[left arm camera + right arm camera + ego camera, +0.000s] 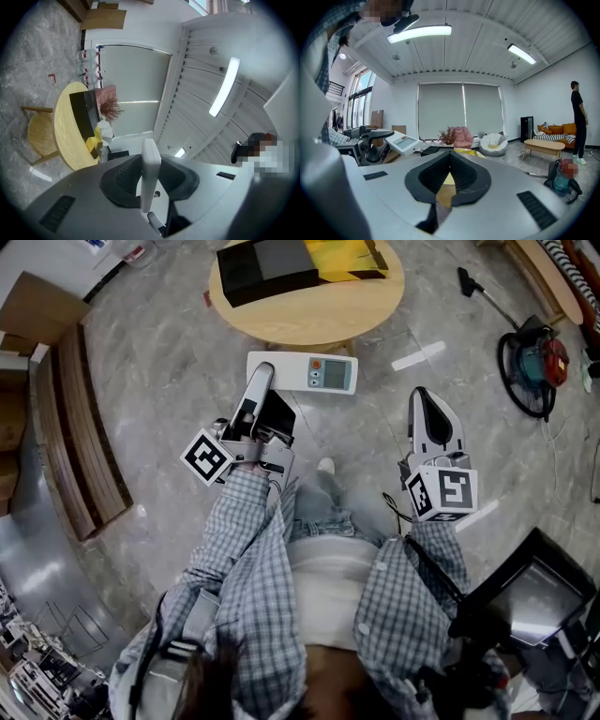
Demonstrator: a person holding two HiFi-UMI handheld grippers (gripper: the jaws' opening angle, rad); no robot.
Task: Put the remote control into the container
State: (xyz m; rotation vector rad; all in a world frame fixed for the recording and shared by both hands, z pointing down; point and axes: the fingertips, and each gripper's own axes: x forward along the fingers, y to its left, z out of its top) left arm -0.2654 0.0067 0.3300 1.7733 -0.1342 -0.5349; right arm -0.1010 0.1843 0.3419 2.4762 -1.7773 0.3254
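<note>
My left gripper point(263, 374) is shut on one end of a white remote control point(305, 371) with an orange button, held level above the floor just in front of a round wooden table point(366, 310). In the left gripper view the remote control point(151, 171) stands edge-on between the dark pads. A black open container point(265, 270) sits on the table beside a yellow object point(349, 255). My right gripper point(425, 396) hangs to the right, its jaws together with nothing in them. The right gripper view shows the remote control point(403, 142) at the left.
Wooden boards point(82, 432) lie on the floor at the left. A teal and orange power tool point(536, 364) with a cable is at the right, and a black case point(530, 601) at the lower right. A person point(578, 123) stands far off by a sofa.
</note>
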